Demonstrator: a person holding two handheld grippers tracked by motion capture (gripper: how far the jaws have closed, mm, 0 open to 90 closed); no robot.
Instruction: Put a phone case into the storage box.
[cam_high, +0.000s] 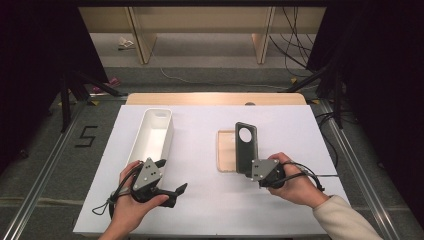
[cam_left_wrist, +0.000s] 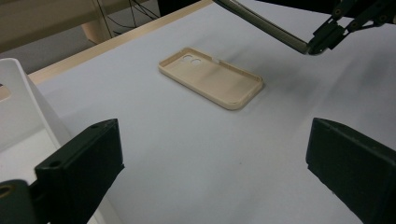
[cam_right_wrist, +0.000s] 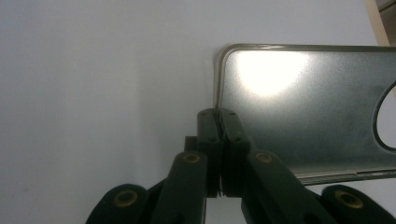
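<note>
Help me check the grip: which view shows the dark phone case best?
The high view: the dark phone case stands whole, lifted off the table, its round camera hole visible, pinched by the right gripper. The right gripper view shows one end of it close up; the left gripper view just its edge.

The left gripper (cam_left_wrist: 215, 172) holds its two black jaws wide apart at the near edge of the view, with nothing but bare white table surface (cam_left_wrist: 196, 149) between them. Farther off lies a beige phone case (cam_left_wrist: 212, 79), open side up, with its camera cutouts at the far left end. A white bin (cam_left_wrist: 21, 107) stands at the left edge. At the far right, the other gripper (cam_left_wrist: 327, 35) holds a thin dark case (cam_left_wrist: 261, 23) edge-on above the table.
</note>
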